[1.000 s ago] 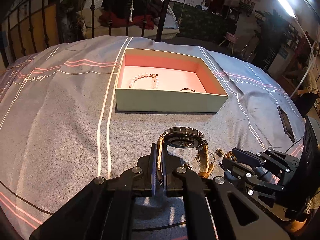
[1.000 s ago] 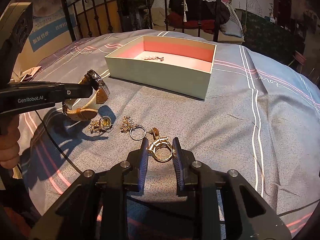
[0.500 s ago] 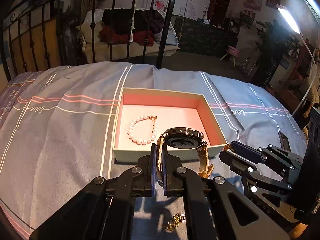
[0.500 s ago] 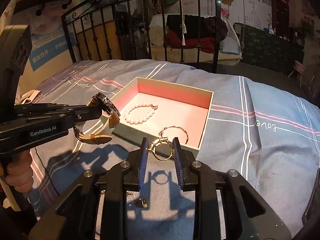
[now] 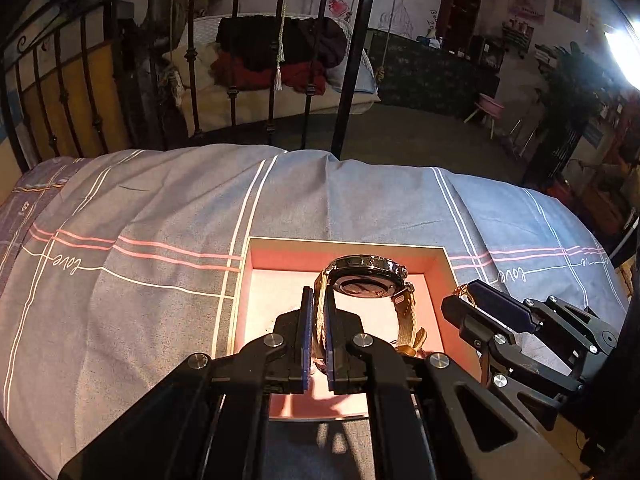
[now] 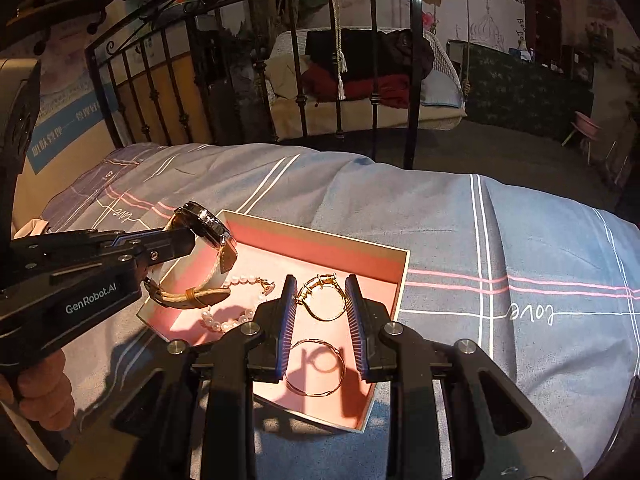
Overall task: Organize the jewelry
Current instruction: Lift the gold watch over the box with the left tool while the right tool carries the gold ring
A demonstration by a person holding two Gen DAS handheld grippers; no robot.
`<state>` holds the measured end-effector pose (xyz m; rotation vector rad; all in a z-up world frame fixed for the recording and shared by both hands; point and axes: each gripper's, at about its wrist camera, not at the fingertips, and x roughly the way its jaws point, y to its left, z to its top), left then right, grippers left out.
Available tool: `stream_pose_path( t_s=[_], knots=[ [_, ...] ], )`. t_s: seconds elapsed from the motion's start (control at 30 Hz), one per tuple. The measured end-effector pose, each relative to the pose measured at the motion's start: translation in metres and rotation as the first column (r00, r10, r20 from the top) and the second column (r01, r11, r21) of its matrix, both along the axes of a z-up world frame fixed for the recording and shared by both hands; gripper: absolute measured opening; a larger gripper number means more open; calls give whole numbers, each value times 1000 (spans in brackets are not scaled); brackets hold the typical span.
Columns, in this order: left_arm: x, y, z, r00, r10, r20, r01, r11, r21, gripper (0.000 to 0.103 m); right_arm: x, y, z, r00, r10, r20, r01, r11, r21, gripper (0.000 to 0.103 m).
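My left gripper (image 5: 317, 300) is shut on the tan strap of a wristwatch (image 5: 366, 280) and holds it in the air over the open box (image 5: 344, 245) with the pink lining. The same watch (image 6: 208, 226) hangs at the left of the right wrist view. My right gripper (image 6: 321, 296) is shut on a gold ring (image 6: 323, 298), also above the box (image 6: 396, 280). Inside the box lie a pearl bracelet (image 6: 230, 320) and a thin gold bangle (image 6: 316, 368).
The box rests on a bed with a grey-blue striped cover (image 5: 160, 220). A black iron bed frame (image 5: 352, 60) stands behind it. A person's hand (image 6: 44, 388) grips the left tool. A bright lamp (image 5: 624, 52) glares at the right.
Both grippers rose from the bedspread and moved forward over the box, carrying the watch and the ring. The loose jewelry on the cover has dropped out of view.
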<state>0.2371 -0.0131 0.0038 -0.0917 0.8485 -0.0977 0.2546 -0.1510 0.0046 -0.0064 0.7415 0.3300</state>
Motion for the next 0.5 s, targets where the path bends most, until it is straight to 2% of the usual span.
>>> stream_pose_path(
  t_s=[0.5],
  knots=[
    [23, 0, -36, 992, 17, -122, -15, 1000, 22, 6, 15, 17, -42, 995, 42, -88, -47, 997, -54, 26]
  ],
)
